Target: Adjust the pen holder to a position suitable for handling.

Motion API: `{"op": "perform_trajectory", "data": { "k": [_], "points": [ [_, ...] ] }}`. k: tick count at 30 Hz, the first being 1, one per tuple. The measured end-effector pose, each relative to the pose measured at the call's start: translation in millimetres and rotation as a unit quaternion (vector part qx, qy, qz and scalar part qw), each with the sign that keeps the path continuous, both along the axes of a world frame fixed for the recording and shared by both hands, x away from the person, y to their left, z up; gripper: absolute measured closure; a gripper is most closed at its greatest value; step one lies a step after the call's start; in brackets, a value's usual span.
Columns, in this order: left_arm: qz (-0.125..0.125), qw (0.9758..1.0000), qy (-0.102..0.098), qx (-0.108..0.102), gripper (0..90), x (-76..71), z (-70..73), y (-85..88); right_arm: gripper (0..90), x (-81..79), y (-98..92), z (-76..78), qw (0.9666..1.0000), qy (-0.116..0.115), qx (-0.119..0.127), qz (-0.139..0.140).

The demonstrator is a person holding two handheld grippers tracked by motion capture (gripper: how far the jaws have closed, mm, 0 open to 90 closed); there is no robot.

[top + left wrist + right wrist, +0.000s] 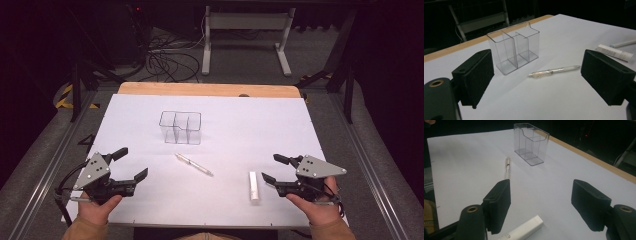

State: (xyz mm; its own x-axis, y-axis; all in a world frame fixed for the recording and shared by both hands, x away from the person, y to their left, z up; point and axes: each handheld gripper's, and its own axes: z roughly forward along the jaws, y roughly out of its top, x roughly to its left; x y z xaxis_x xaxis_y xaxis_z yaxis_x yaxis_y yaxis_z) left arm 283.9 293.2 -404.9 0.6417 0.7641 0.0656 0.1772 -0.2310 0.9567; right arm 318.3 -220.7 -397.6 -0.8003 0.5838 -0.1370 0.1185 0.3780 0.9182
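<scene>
Both hand-held grippers released: left hand-held gripper [131, 165], right hand-held gripper [268, 168] | pen [554, 71] beside organizer [514, 51]

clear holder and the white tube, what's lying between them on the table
The pen lies on the white sheet between the clear holder and the white tube, touching neither. The high view shows this best.

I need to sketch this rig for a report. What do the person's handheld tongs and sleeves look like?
Both the left tongs and right tongs are black, with two blocky jaws lined with flat pads, a grey three-cornered plate on top dotted with small holes, and a trailing dark cable. The sleeves are tan-brown.
</scene>
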Motion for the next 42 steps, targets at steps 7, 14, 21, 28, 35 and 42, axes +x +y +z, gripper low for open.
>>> {"op": "perform_trajectory", "data": {
  "k": [7, 14, 21, 28, 35, 42],
  "points": [
    [0.003, 1.0, -0.002, 0.0, 11.4, -0.2, -1.4, 0.7, 30.3, -1.1, 1.2, 0.5, 1.0, -0.003, -0.005, -0.002],
    [0.023, 0.9997, 0.005, 0.006, 10.3, 0.3, -0.6, -1.4, 29.7, -0.6, 4.6, -0.4, 1.0, 0.002, -0.008, 0.0],
    [0.019, 0.9998, 0.003, 0.004, 10.0, -3.5, 2.1, -5.9, 32.2, 0.9, 9.3, -1.0, 0.9997, 0.011, -0.021, 0.004],
    [0.008, 0.9997, 0.01, 0.022, 11.7, -3.5, 4.5, -7.4, 30.8, 4.0, 14.6, 1.0, 0.9996, 0.012, -0.024, 0.01],
    [-0.009, 0.9989, 0.022, 0.041, 13.0, -1.7, 3.4, -13.6, 30.3, 11.7, 26.5, 8.4, 0.9991, 0.014, -0.031, 0.024],
    [-0.021, 0.9982, 0.038, 0.04, 10.8, 0.2, -0.2, -17.2, 30.0, 20.3, 36.5, 14.1, 0.9988, 0.017, -0.032, 0.034]
  ]
}}
